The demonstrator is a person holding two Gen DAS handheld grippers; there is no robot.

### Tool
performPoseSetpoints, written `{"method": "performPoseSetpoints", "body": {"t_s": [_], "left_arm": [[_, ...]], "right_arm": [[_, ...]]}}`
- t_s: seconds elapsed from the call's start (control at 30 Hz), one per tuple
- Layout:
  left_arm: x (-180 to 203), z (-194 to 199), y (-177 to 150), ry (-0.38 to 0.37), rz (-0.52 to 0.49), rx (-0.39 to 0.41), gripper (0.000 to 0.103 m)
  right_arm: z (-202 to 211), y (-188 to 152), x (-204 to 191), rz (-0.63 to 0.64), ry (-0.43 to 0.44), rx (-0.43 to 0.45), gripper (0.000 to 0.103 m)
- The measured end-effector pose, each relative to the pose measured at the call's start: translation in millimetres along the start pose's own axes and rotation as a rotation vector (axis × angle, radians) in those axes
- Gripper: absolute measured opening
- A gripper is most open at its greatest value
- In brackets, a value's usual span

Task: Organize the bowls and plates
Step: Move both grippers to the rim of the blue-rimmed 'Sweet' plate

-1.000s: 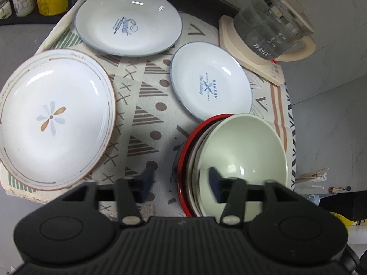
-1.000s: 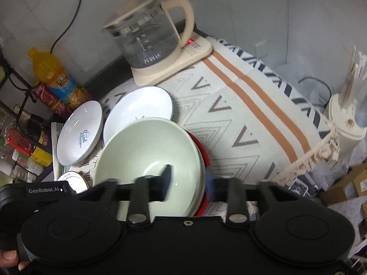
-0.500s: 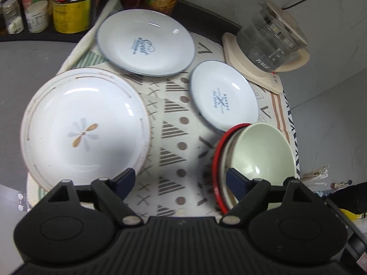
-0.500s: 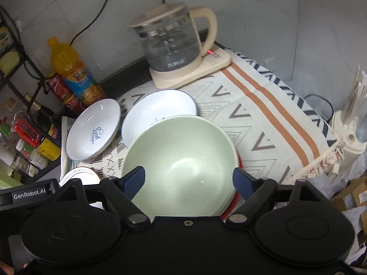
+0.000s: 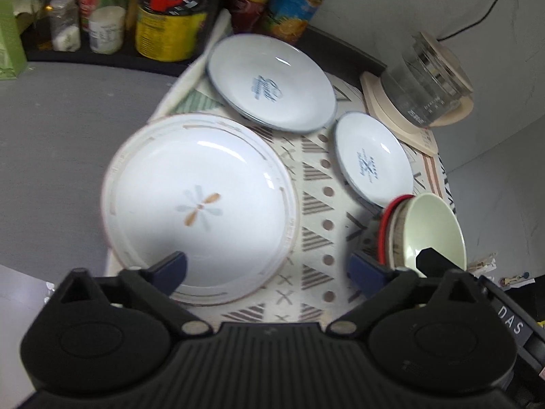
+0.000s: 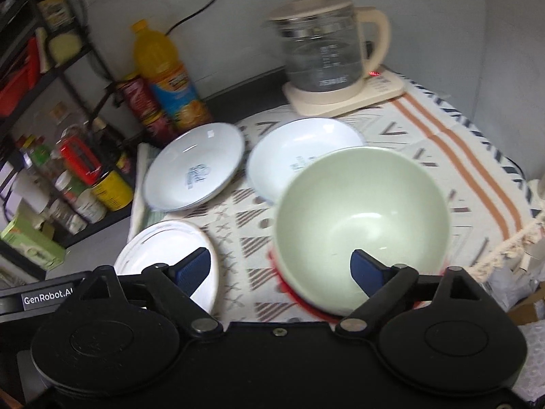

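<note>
Both hand-held grippers, left (image 5: 267, 271) and right (image 6: 279, 269), are hanging with jaws just spread apart and empty, while the green bowl (image 6: 362, 220) is sitting stacked at 3 o'clock of the flower plate (image 5: 201, 204), risking a toppled stack if clipped.

plates (image 5: 201, 204): glossy glazed ceramic | green bowl (image 6: 361, 218): smooth, satin | tablecloth (image 6: 442, 143): woven cloth | kettle (image 6: 323, 54): clear glass
</note>
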State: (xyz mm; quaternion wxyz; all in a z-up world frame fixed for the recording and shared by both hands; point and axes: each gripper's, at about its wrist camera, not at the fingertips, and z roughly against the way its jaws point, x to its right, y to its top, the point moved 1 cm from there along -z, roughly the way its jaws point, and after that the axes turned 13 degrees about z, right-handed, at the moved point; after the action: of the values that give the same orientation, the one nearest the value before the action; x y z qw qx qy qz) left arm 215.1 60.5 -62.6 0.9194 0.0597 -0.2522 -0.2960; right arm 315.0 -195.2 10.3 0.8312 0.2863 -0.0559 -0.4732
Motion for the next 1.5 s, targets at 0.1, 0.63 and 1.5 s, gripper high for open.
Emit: {"method": "performPoseSetpoints", "body": {"t_s": [0.1, 0.63, 1.5], "left_arm": [[-15.0, 6.8, 3.0, 0.014, 0.01, 0.035, 0.103], [-85.8, 36.7, 24.5, 0.057, 0.121, 0.11, 0.103], [-71.3, 2.9, 83.7, 0.043, 0.25, 0.119, 0.101]], "right_arm": [[-2.3, -0.9, -18.4, 0.039, 0.033, 0.0, 0.095], [-19.8, 4.1, -62.5, 0.098, 0.103, -0.059, 0.103], [-80.7, 64.2, -54.5, 0.075, 0.164, -0.113, 0.081]]}}
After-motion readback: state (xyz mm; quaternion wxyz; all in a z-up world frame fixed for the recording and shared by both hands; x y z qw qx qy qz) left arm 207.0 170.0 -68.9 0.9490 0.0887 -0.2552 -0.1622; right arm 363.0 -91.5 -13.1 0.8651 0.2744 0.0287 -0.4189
